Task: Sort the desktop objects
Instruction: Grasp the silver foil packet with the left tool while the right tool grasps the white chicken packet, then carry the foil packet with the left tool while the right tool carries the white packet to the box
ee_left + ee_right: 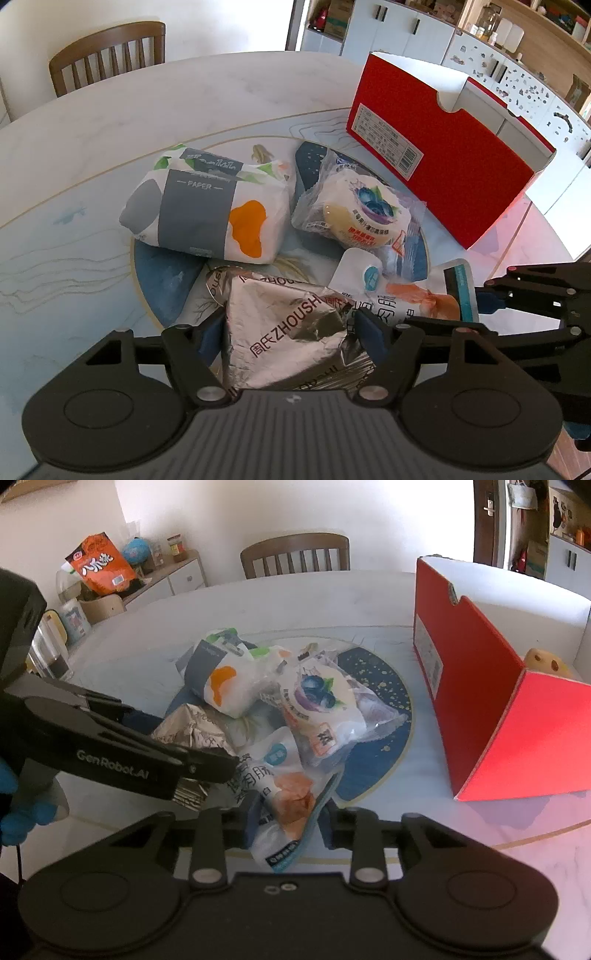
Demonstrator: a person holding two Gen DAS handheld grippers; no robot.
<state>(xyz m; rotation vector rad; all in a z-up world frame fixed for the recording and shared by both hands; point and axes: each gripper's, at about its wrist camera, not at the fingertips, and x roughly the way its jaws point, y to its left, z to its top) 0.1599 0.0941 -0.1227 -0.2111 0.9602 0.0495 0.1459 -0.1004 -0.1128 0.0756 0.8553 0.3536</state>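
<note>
A crumpled silver foil packet (288, 325) lies at the near edge of the blue turntable (162, 280). My left gripper (290, 328) is shut on it, a finger pressing on each side. Beside it, my right gripper (290, 819) is shut on a white snack packet (284, 801) with an orange picture. In the right wrist view the left gripper (207, 768) comes in from the left with the foil packet (192, 731) at its tip. A paper tissue pack (207, 214) and a blueberry cake packet (365, 214) lie further back. An open red box (443, 158) stands to the right.
A yellow object (543, 661) sits inside the red box (498, 701). A wooden chair (295, 554) stands behind the round marble table (147, 110). A sideboard with bags and jars (103, 568) is at the back left. A hand in a blue glove (14, 812) holds the left gripper.
</note>
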